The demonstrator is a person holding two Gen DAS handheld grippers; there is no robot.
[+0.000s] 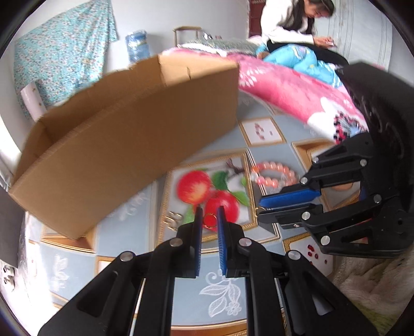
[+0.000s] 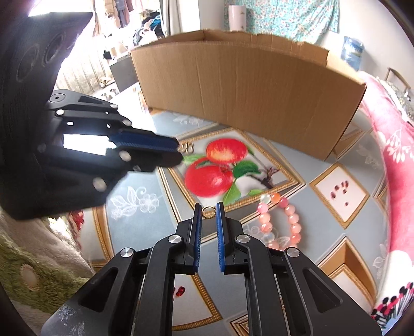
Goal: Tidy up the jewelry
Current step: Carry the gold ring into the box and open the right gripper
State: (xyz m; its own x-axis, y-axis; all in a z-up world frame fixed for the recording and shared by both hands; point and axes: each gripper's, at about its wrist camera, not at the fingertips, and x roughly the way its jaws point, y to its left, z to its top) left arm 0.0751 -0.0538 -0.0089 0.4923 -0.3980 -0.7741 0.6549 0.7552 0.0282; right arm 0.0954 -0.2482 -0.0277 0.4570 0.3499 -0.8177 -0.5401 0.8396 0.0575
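My left gripper (image 1: 209, 210) is narrowly open around a small gold ring (image 1: 210, 220) that sits between its blue fingertips above the tablecloth. My right gripper (image 2: 209, 206) holds another small gold ring (image 2: 208, 212) between its tips; the jaws look closed onto its sides. A pink bead bracelet (image 2: 280, 222) lies on the cloth to the right of the right gripper and also shows in the left wrist view (image 1: 274, 177). A small gold trinket (image 1: 174, 220) lies left of the left gripper and near its tip in the right wrist view (image 2: 186, 147). An open cardboard box (image 2: 243, 103) stands behind.
The table has a blue cloth (image 2: 271, 155) printed with red apples. A pink floral blanket (image 2: 396, 165) lies at the right. A fluffy green-and-cream rug (image 2: 38, 258) lies at the left. A person (image 1: 292, 23) sits on the bed beyond.
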